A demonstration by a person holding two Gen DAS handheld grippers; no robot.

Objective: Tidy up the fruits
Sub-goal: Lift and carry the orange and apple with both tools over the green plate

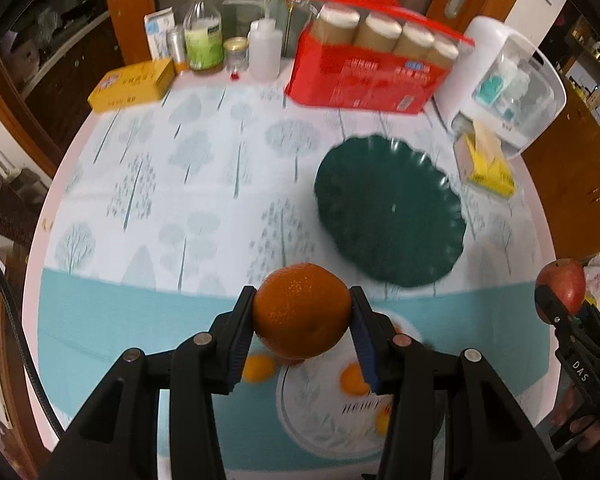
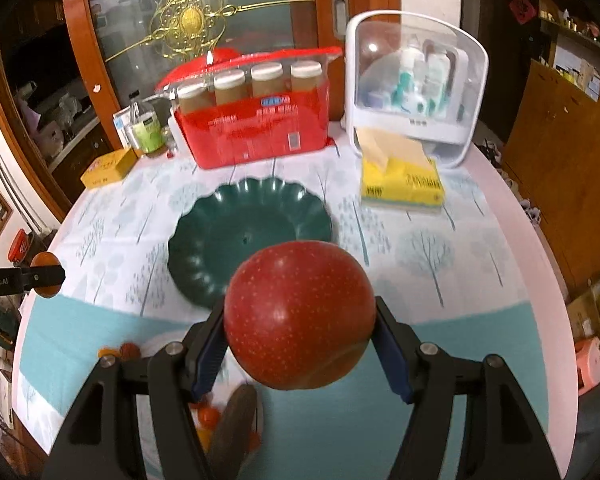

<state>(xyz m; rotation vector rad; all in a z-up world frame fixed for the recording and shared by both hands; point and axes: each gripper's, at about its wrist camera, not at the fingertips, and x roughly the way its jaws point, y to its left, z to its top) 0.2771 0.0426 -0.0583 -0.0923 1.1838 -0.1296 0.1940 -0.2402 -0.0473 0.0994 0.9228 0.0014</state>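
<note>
Orange skin fills the middle of the left wrist view: the left gripper (image 1: 302, 320) has its blue pads pressed on either side of an orange (image 1: 302, 312), held clear above the table (image 1: 180, 160) with its tree-print cloth. Beyond it, a little to the right, lies a dark green scalloped plate (image 1: 388, 208), bare inside. Under the gripper sits a white plate (image 1: 320, 420) with several small orange fruits (image 1: 354, 378) on it, blurred. At the far right edge the right gripper (image 1: 556, 300) shows from the side, clamped on a red apple (image 1: 562, 282). At the table's back stand a red box of jars (image 1: 364, 76), a yellow box (image 1: 132, 86) and a white storage case (image 1: 504, 80). From the right wrist view, the right gripper (image 2: 300, 320) grips the red apple (image 2: 300, 316) between its pads, also lifted off the cloth, with the green plate (image 2: 248, 236) just behind it. Below, partly hidden by the fingers, lie small orange fruits (image 2: 208, 416) and a dark elongated thing I cannot identify. At the left edge the left gripper (image 2: 44, 276) holds the orange (image 2: 46, 260), well apart from the apple.
</note>
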